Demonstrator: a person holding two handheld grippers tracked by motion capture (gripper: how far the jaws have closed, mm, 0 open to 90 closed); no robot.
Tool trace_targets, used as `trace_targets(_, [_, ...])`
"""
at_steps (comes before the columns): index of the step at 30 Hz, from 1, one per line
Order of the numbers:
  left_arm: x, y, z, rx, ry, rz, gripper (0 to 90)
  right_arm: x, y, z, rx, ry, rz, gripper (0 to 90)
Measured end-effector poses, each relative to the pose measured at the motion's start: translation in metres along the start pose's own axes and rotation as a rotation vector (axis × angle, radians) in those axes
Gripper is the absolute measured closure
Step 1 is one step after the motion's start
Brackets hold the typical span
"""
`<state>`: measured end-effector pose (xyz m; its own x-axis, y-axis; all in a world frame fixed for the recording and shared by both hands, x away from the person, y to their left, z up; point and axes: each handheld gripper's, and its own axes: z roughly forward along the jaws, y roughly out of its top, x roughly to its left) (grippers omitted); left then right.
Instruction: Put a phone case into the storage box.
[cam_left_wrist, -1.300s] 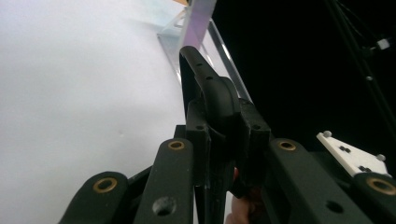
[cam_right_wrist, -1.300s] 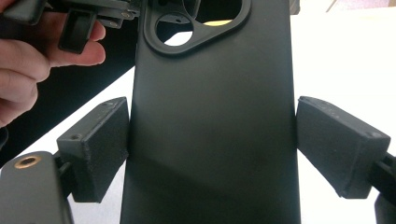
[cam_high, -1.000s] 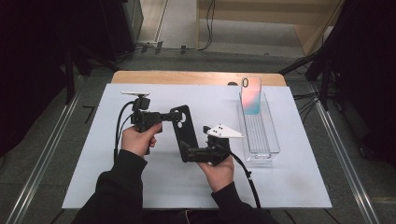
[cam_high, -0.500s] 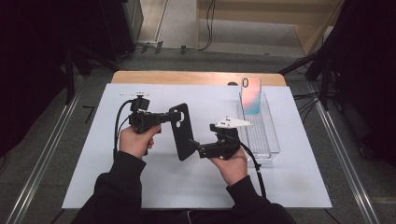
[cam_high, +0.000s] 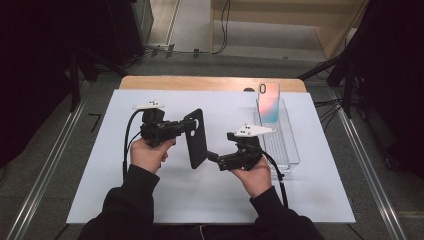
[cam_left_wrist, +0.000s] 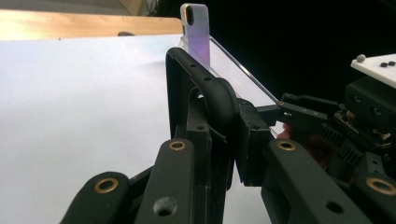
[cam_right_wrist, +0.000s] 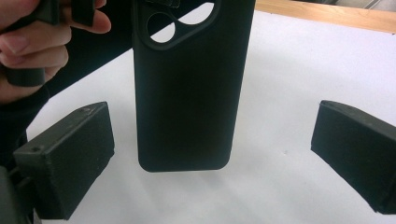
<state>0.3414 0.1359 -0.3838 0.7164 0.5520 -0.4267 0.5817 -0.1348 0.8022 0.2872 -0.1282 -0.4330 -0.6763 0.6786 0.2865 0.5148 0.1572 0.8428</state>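
The left claw is clamped on the top edge of the black phone case, held above the white desk; the right claw gapes wide just beside its lower end, gripping nothing.

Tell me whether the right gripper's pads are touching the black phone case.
Apart. In the right gripper view, the black phone case hangs between the right gripper pads with white table showing on both sides of it. The left gripper holds it.
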Motion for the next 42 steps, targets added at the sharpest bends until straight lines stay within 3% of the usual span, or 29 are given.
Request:
trace_targets(5, [-0.007, -0.005, 0.004, -0.027, -0.01, 0.084, 79.0, -0.001, -0.002, 0.002, 0.002, 0.014, 0.002, 0.0])
trace_targets(12, [-0.009, -0.011, 0.007, -0.052, -0.02, 0.096, 79.0, -0.002, -0.002, 0.001, 0.001, 0.01, -0.008, 0.0])
trace_targets(17, [-0.009, -0.013, 0.01, -0.045, -0.049, 0.07, 78.9, -0.003, -0.001, 0.002, 0.015, 0.009, 0.002, 0.0])
trace_targets(21, [-0.012, -0.014, 0.013, -0.035, -0.068, 0.063, 78.9, -0.002, 0.001, 0.004, 0.041, -0.024, -0.014, 0.0])
trace_targets(27, [-0.018, -0.015, 0.019, -0.018, -0.093, 0.055, 78.9, -0.004, 0.004, 0.007, 0.038, -0.013, -0.009, 0.0])
trace_targets(38, [-0.035, -0.024, 0.035, 0.002, -0.126, 0.05, 78.9, 0.001, 0.007, 0.012, 0.031, -0.048, -0.002, 0.0])
trace_targets(40, [-0.036, -0.025, 0.037, 0.003, -0.136, 0.05, 78.8, 0.001, 0.006, 0.011, 0.031, -0.043, -0.007, 8.1])
trace_targets(42, [-0.036, -0.025, 0.037, 0.001, -0.137, 0.046, 78.5, 0.001, 0.006, 0.009, 0.027, -0.051, -0.013, 9.0])
